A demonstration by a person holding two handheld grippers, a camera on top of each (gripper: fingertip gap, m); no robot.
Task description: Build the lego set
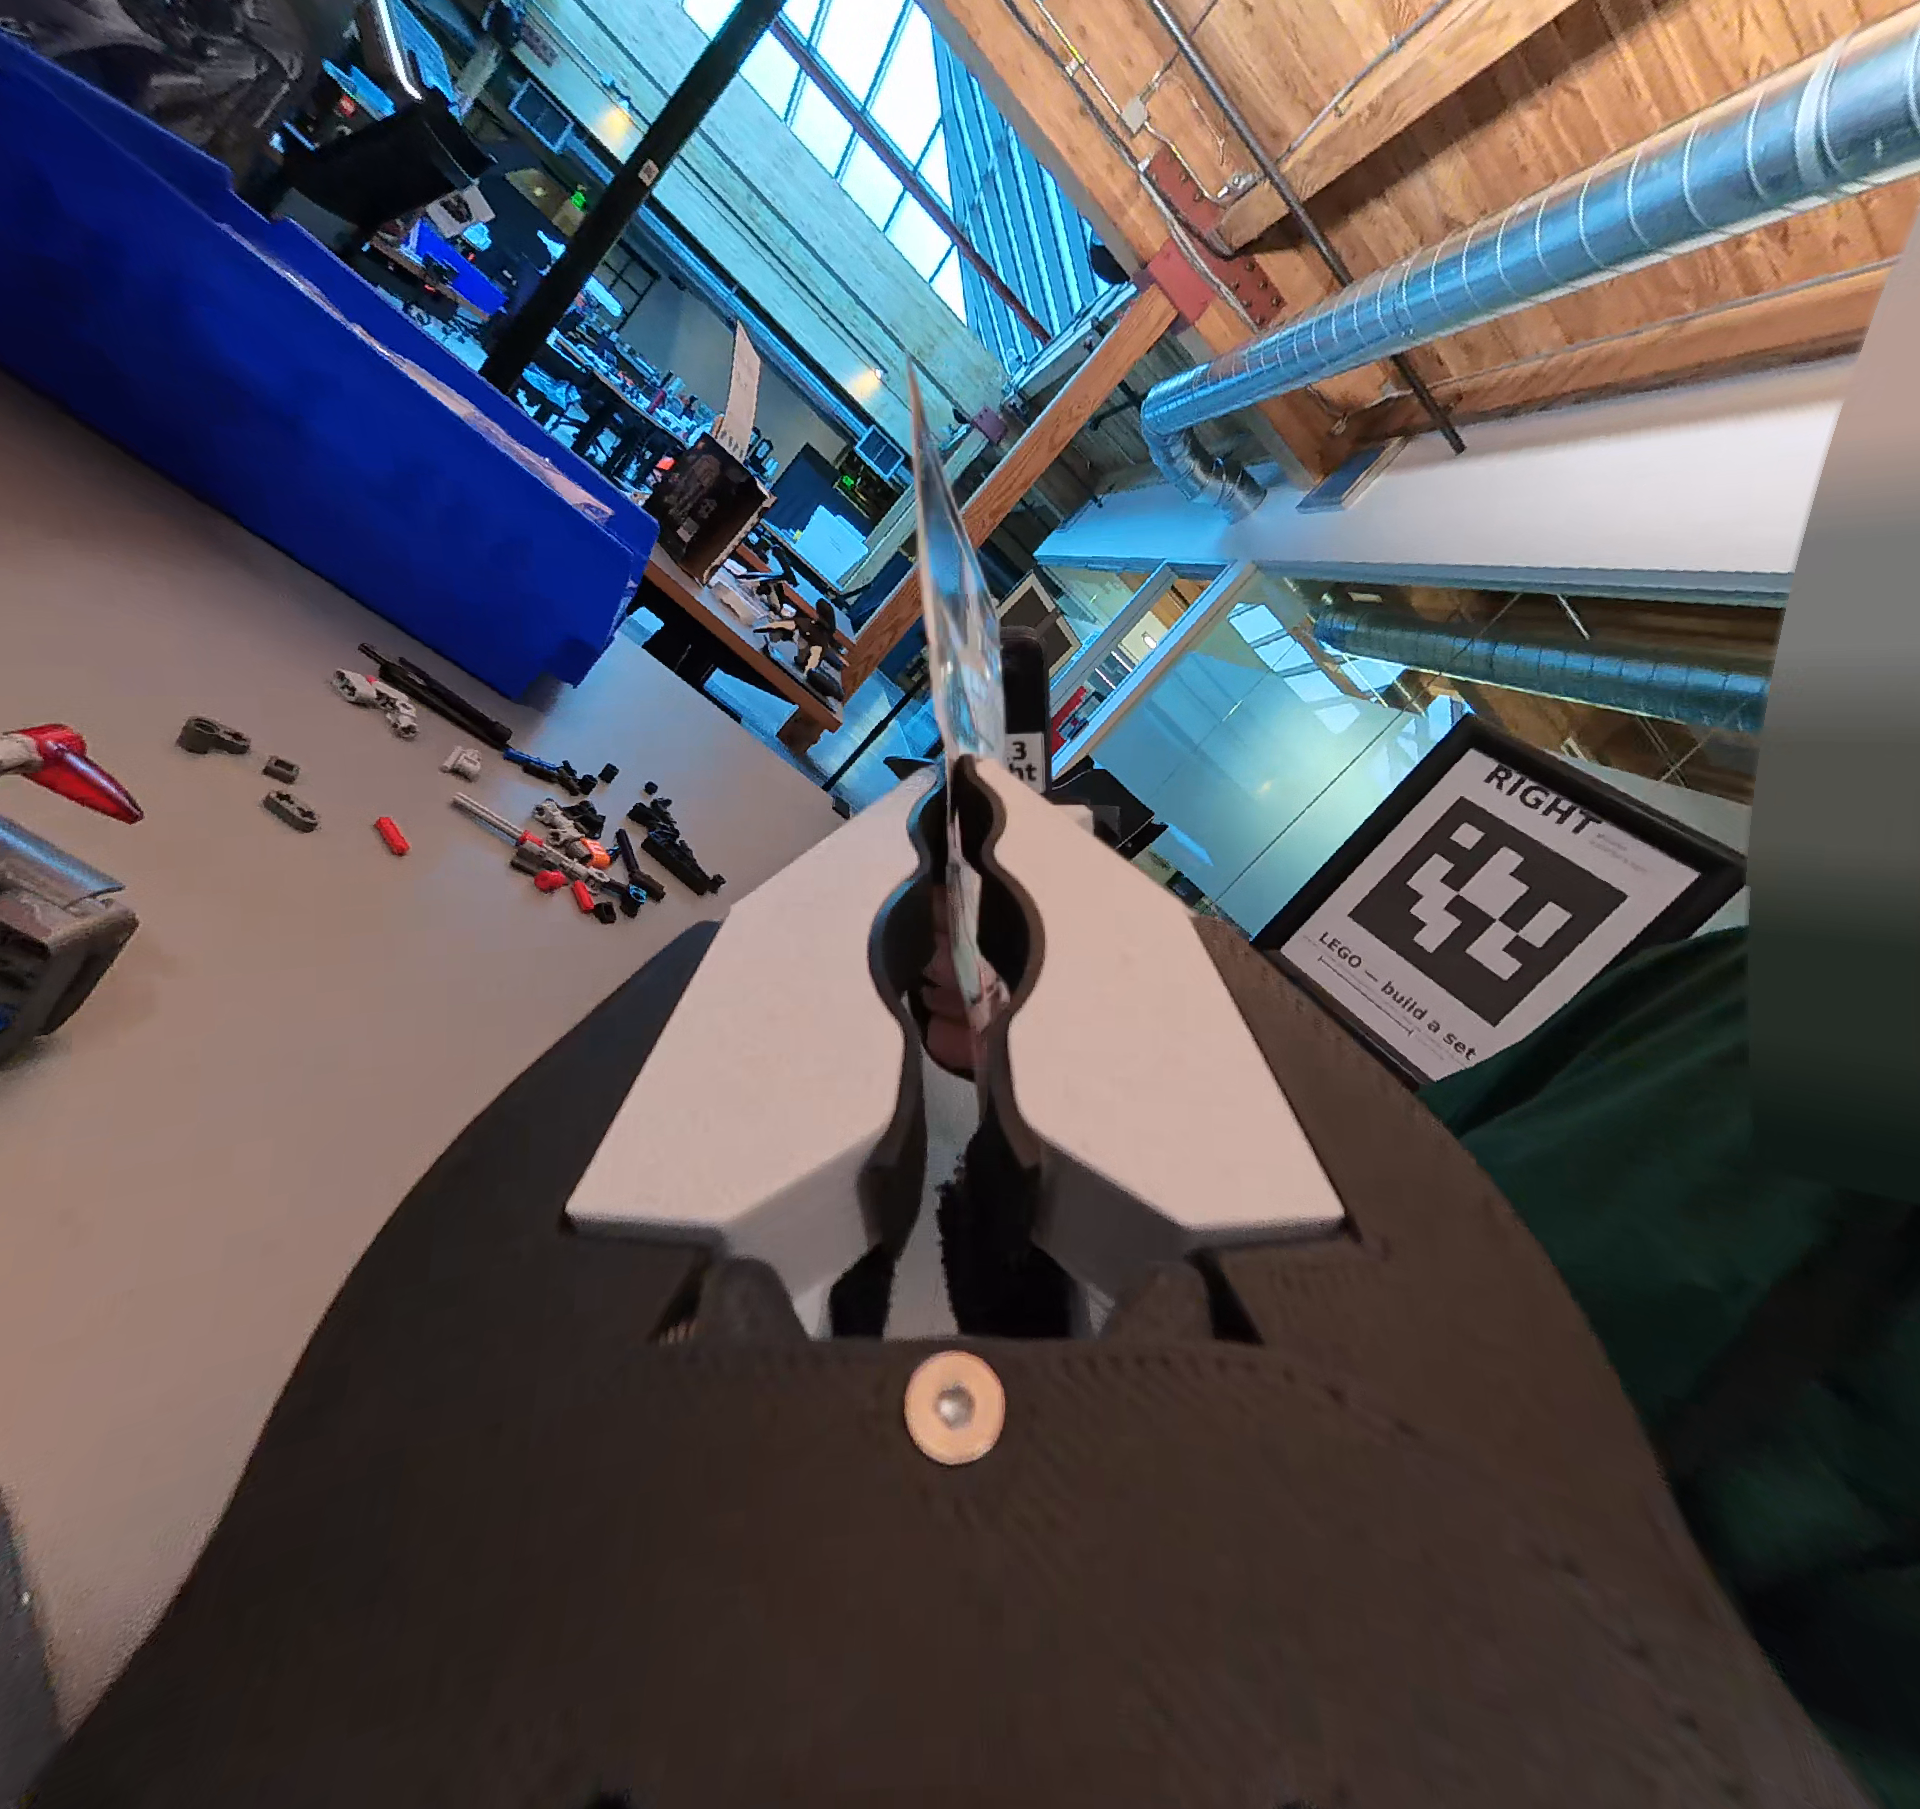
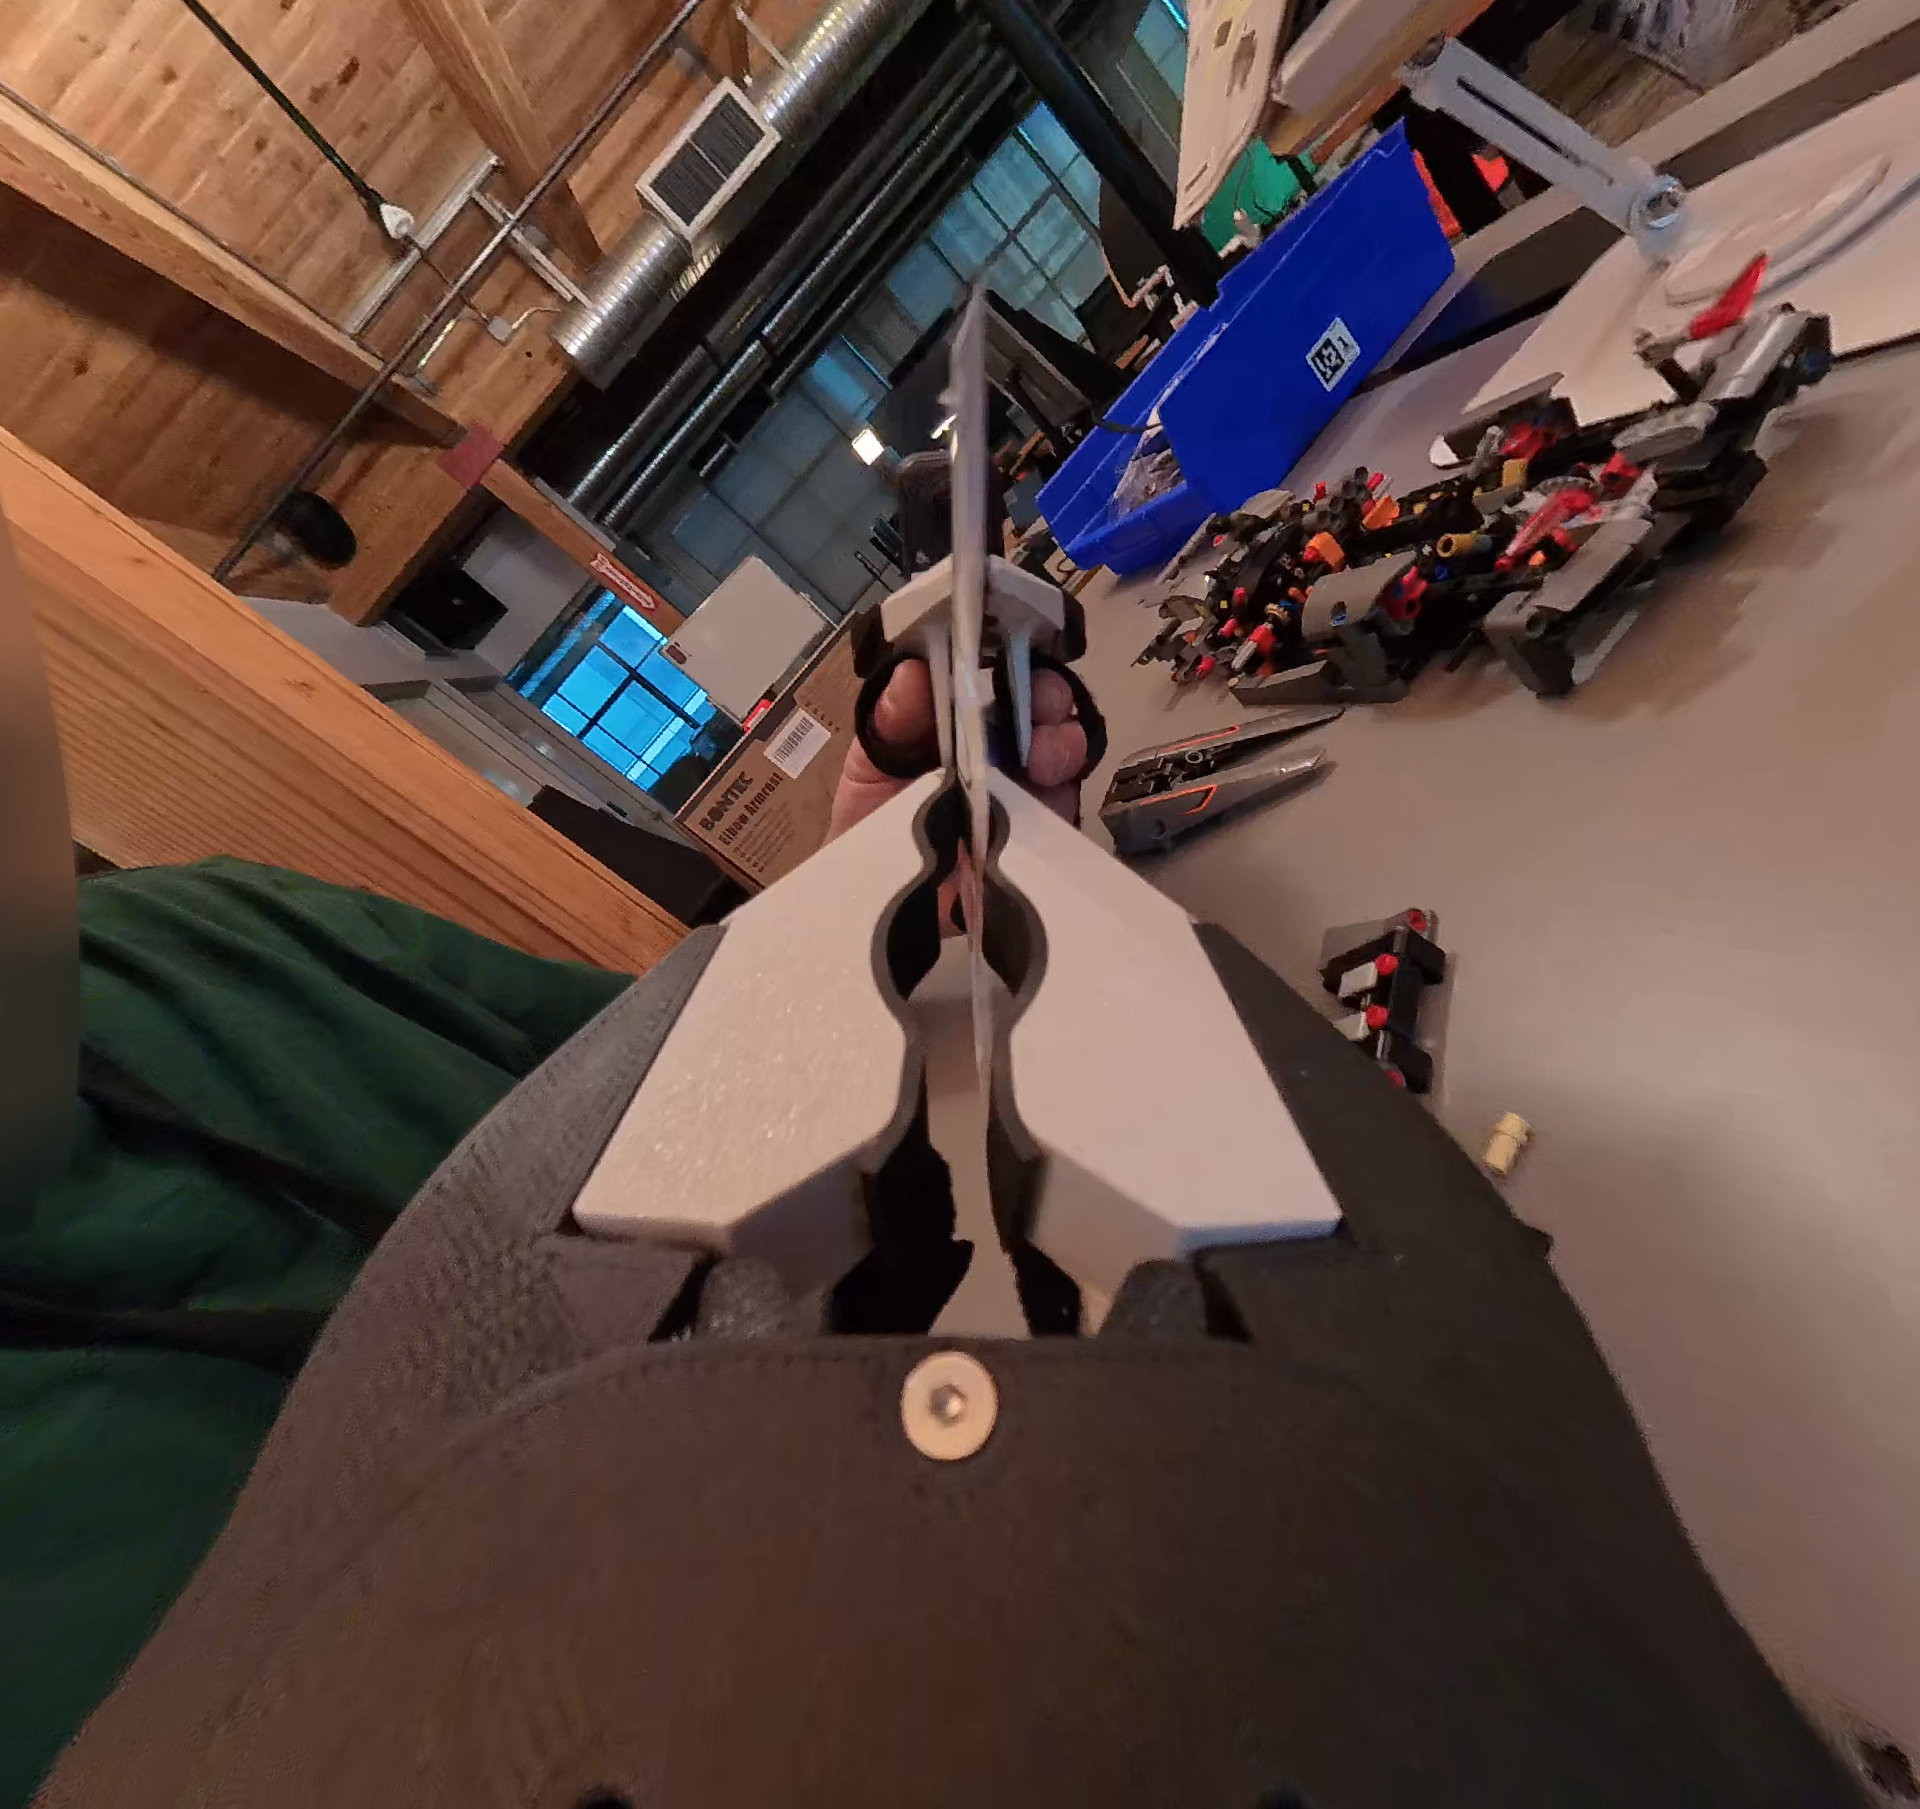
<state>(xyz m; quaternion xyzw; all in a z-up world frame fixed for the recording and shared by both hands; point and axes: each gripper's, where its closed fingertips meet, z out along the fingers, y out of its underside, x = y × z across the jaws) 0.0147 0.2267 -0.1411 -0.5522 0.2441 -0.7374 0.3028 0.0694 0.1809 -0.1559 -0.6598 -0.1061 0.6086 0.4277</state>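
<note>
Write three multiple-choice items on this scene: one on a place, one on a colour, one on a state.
1. Where do the loose lego pieces lie?
A. On the grey table
B. In the bin
C. On the floor

2. What colour is the bin?
A. Red
B. Blue
C. Yellow

3. How is the left gripper?
A. Wide open
B. Shut on a thin clear sheet
C. Holding a brick

Key: 1 A, pieces are scattered on the tabletop; 2 B, its walls are blue; 3 B, the sheet stands edge-on between the closed fingers.
</note>
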